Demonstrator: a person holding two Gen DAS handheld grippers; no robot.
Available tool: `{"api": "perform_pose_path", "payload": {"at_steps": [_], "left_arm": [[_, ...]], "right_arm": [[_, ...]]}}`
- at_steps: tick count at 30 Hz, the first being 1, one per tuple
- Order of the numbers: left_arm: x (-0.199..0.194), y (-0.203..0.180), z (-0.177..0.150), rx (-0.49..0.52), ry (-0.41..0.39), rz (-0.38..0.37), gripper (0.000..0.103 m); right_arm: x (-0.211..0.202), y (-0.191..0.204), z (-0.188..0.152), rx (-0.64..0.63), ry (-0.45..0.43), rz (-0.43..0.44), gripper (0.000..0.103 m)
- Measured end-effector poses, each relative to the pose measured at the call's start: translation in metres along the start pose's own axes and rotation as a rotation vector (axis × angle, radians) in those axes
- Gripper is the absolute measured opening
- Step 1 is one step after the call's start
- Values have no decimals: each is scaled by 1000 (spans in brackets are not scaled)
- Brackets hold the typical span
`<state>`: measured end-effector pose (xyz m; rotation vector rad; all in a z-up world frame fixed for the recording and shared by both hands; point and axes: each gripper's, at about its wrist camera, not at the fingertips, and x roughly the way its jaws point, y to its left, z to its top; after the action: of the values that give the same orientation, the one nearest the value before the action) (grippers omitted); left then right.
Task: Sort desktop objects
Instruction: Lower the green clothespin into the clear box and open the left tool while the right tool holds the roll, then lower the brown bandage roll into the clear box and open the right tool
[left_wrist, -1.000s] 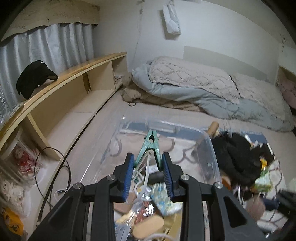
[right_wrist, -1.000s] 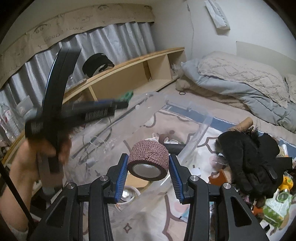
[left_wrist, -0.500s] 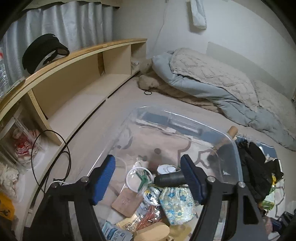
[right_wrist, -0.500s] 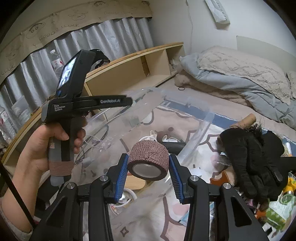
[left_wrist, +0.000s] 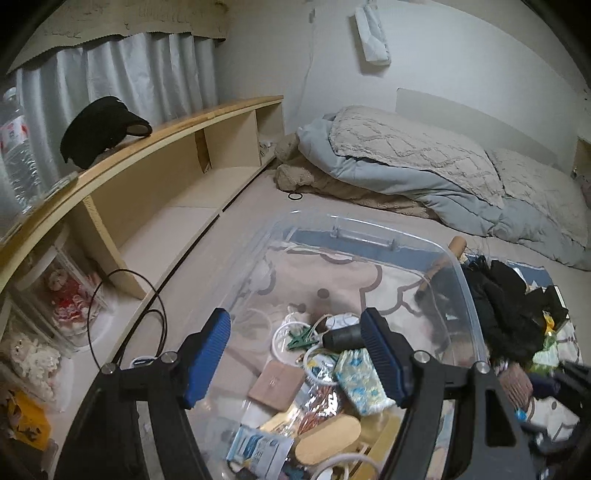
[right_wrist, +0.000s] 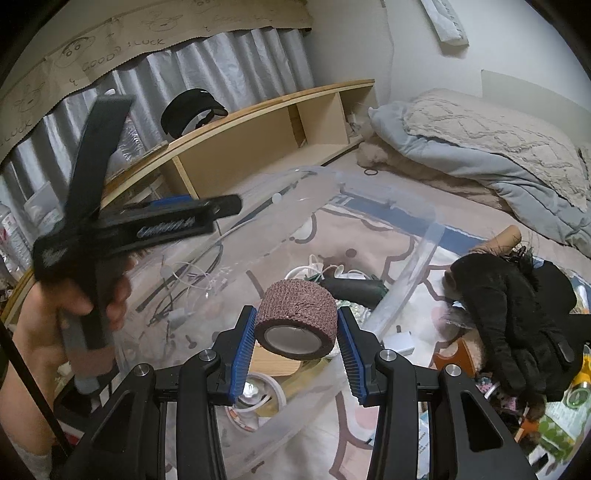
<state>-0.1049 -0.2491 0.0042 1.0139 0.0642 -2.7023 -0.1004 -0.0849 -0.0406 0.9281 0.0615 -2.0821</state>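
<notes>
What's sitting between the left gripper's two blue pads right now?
Nothing is gripped. In the left wrist view, the left gripper stands open over the clear bin; the green clip lies loose below.

A home bedroom, shown by rumpled bedding (left_wrist: 424, 166) on a floor mattress, a curtained window (left_wrist: 122, 81) and low wooden shelving (left_wrist: 177, 155).

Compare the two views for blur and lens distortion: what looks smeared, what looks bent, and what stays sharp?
Right wrist view: the left gripper and the hand holding it are motion-smeared, while the tape roll in the right gripper is crisp. Left wrist view: little blur, the bin contents read clearly. Both views: fisheye bows the shelf into an arc and darkens the corners.
</notes>
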Motion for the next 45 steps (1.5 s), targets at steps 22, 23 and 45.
{"api": "perform_pose_path", "payload": {"at_steps": [22,23,45], "left_arm": [[-82,23,-53,21,-74,-101,73],[-80,25,-54,21,-69,-99,73],[-65,36,-66,52,-29,-98,73]], "right_arm": [[101,42,78,-67,223,-75,44],[105,44,79,-73,239,-74,44],[83,36,98,32,-37,-3,103]]}}
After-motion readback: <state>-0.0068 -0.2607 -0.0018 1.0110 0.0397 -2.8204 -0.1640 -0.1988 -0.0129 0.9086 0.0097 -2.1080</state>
